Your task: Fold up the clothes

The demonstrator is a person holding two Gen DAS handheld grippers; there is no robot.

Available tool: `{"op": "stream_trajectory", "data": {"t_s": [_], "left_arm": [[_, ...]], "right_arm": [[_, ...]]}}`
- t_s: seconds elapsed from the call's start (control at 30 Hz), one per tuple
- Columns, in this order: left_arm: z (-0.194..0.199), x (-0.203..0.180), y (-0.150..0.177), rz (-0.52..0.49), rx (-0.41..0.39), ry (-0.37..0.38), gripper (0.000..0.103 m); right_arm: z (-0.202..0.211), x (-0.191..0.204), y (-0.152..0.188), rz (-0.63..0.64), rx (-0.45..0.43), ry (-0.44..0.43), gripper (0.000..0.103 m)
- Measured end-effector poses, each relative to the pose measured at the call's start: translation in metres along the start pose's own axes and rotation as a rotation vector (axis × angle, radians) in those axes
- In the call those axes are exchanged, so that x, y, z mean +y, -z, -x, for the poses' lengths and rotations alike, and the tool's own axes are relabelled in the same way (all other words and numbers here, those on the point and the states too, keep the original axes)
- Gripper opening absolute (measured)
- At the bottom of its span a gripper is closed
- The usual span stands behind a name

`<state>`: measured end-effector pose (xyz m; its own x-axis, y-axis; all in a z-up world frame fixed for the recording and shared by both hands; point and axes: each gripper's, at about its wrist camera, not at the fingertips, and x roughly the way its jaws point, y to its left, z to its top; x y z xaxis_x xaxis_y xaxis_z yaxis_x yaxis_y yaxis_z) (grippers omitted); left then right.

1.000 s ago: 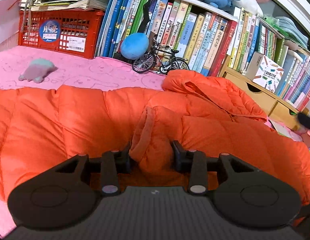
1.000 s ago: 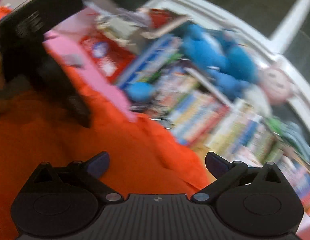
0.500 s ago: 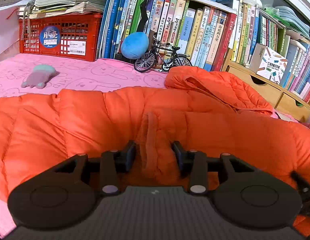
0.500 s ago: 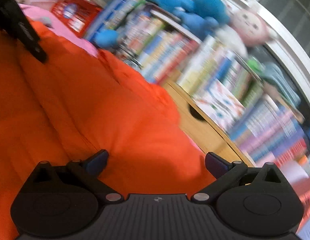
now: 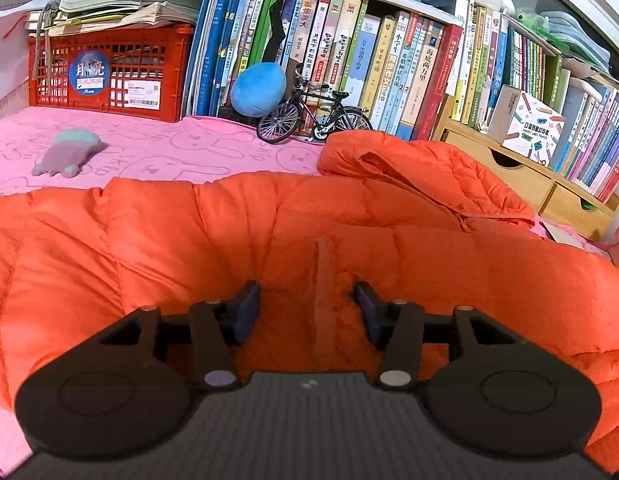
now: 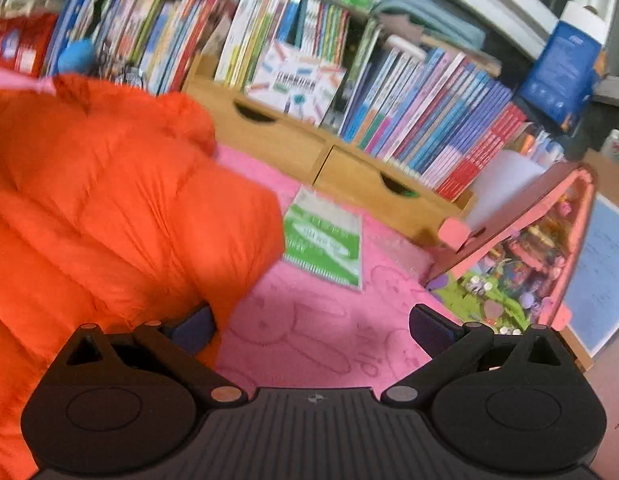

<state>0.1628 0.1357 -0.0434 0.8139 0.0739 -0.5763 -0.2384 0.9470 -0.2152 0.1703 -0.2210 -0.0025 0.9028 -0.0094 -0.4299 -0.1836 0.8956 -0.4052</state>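
Left wrist view: orange jacket (image 5: 189,248) lengthwise left-to-right, hood (image 5: 421,172) rightward; left gripper (image 5: 305,308) just released, right gripper (image 6: 309,324) agape.

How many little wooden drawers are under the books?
2. One drawer sits just behind the orange jacket; the other drawer is right beside it, behind the green notebook. More may be hidden.

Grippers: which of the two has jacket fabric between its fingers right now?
The left gripper: its jaws, just opening, straddle a raised ridge of the orange puffer jacket. The right gripper stands open over the pink blanket at the jacket's edge.
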Motion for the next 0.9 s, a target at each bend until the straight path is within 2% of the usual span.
{"op": "stream_trajectory", "data": {"t_s": [0.1,0.17,0.2,0.33,0.37,0.47,0.5,0.67,0.8,0.9], "left_arm": [[0.0,-0.001,0.0,-0.003,0.001,0.001,0.051],[0.0,-0.001,0.0,-0.006,0.002,0.001,0.052],[-0.001,-0.002,0.0,-0.007,0.002,0.0,0.052],[-0.001,0.0,0.001,0.003,0.001,0.007,0.052],[-0.001,0.0,0.001,0.006,0.0,0.009,0.052],[-0.001,0.001,0.0,0.01,0.0,0.012,0.052],[-0.001,0.001,0.0,0.01,0.0,0.012,0.053],[-0.001,0.001,0.0,0.01,0.0,0.013,0.054],[-0.001,0.001,0.001,0.01,0.0,0.013,0.054],[-0.001,0.001,0.001,0.009,0.0,0.014,0.055]], "right_arm": [[0.015,0.001,-0.016,-0.082,-0.073,-0.059,0.102],[0.015,0.01,-0.035,-0.163,-0.113,-0.159,0.102],[0.012,0.016,-0.045,-0.218,-0.117,-0.237,0.102],[-0.018,0.047,-0.079,-0.559,-0.061,-0.618,0.101],[-0.028,0.059,-0.086,-0.639,-0.033,-0.688,0.101],[-0.051,0.094,-0.101,-0.729,0.011,-0.753,0.101],[-0.058,0.104,-0.104,-0.735,0.023,-0.749,0.101],[-0.067,0.121,-0.104,-0.597,0.021,-0.607,0.099],[-0.059,0.113,-0.096,-0.437,0.006,-0.385,0.099],[-0.064,0.094,-0.084,-0.404,0.032,-0.268,0.099]]}}
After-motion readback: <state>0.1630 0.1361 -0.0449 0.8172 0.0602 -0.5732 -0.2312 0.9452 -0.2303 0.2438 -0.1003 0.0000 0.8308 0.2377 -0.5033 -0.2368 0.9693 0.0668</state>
